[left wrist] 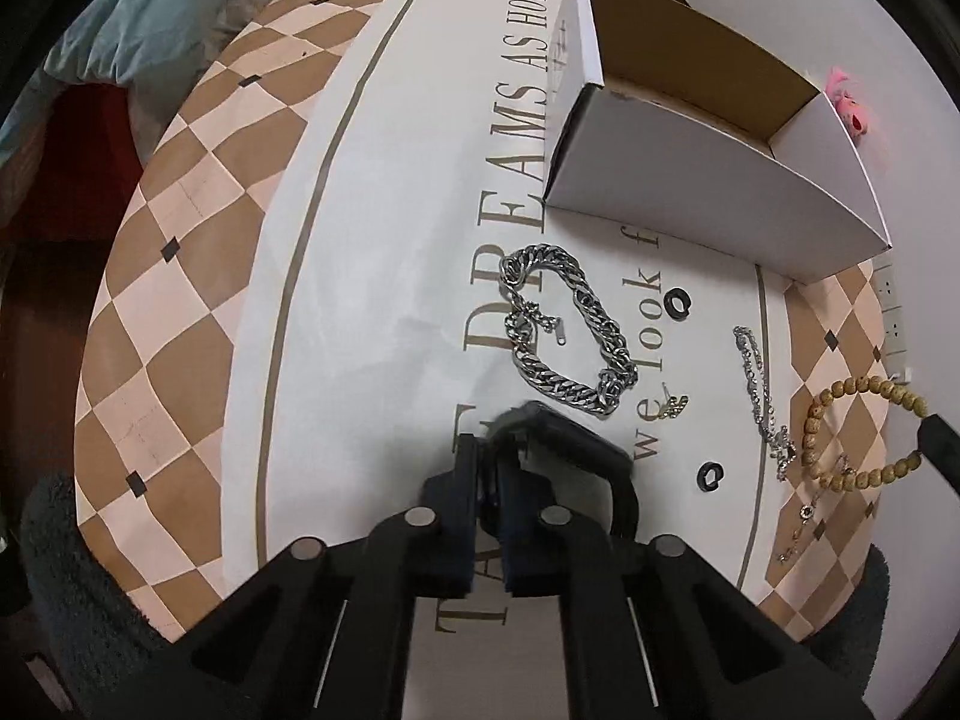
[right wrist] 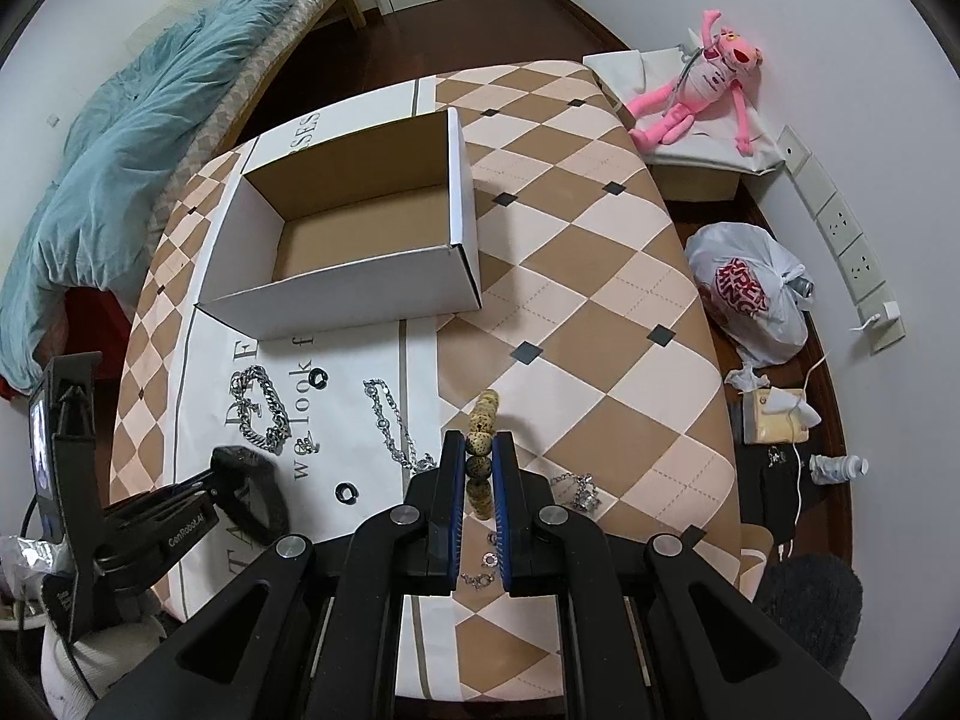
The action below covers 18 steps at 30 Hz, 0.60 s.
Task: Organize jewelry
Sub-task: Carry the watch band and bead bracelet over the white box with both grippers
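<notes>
My left gripper (left wrist: 489,468) is shut on a black band (left wrist: 576,444), a watch-like strap, held just above the table; it also shows in the right wrist view (right wrist: 252,480). My right gripper (right wrist: 480,450) is shut on a wooden bead bracelet (right wrist: 483,420), which also shows in the left wrist view (left wrist: 864,432). A thick silver chain (left wrist: 564,330) lies ahead of the left gripper. A thin silver chain (left wrist: 759,396), a small earring (left wrist: 672,408) and two black rings (left wrist: 678,303) (left wrist: 711,476) lie on the cloth. An open white cardboard box (right wrist: 360,240) stands empty beyond them.
The table carries a chequered cloth with lettering (left wrist: 240,240). More small silver pieces (right wrist: 579,489) lie by the right gripper. A bed with a teal blanket (right wrist: 132,138) is to the left. A pink plush toy (right wrist: 702,84), a plastic bag (right wrist: 750,294) and wall sockets (right wrist: 840,228) are to the right.
</notes>
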{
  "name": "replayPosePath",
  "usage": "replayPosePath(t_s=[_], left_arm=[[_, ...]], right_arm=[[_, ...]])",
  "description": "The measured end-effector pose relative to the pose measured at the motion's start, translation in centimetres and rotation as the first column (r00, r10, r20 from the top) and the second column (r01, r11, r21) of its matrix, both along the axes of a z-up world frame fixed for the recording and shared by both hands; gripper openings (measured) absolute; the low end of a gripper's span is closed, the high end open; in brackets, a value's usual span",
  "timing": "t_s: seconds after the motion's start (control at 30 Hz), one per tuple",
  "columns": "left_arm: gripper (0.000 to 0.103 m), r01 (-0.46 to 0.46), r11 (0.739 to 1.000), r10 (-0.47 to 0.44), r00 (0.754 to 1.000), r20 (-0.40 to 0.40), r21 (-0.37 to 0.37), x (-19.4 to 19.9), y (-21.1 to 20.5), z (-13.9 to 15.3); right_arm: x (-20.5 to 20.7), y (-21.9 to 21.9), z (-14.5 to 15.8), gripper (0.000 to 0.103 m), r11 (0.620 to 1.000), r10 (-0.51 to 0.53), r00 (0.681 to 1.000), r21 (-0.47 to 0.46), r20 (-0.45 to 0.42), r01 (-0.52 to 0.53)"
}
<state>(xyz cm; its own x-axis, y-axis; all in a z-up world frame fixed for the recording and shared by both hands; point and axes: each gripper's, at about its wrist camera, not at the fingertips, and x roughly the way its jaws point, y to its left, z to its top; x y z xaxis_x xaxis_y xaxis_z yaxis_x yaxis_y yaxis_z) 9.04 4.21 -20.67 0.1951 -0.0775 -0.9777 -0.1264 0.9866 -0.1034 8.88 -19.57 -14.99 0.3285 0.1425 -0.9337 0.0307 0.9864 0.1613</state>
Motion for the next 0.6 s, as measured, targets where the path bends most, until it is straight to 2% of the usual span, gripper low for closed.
replayPosePath(t_s=[0.13,0.33,0.47,0.6], left_arm=[[0.002,0.009,1.000,-0.009,0.999,0.035,-0.001,-0.6,0.5,1.7],[0.002,0.068,0.997,-0.060,0.982,0.177,-0.041,0.5,-0.7,9.7],[0.002,0.118,0.990,-0.097,0.965,0.242,-0.073,3.7,-2.0,13.8],[0.002,0.156,0.986,-0.136,0.959,0.250,-0.062,8.3,-3.2,14.0]], right_arm=[[0.6,0.1,1.4,0.009,1.000,0.007,1.000,0.021,0.020,-0.008],[2.5,0.2,5.5,0.009,0.995,0.034,0.996,0.093,0.083,-0.042],[4.9,0.6,8.0,0.009,0.989,0.060,0.990,0.130,0.125,-0.076],[8.5,1.8,8.5,0.009,0.982,0.110,0.986,0.137,0.127,-0.127]])
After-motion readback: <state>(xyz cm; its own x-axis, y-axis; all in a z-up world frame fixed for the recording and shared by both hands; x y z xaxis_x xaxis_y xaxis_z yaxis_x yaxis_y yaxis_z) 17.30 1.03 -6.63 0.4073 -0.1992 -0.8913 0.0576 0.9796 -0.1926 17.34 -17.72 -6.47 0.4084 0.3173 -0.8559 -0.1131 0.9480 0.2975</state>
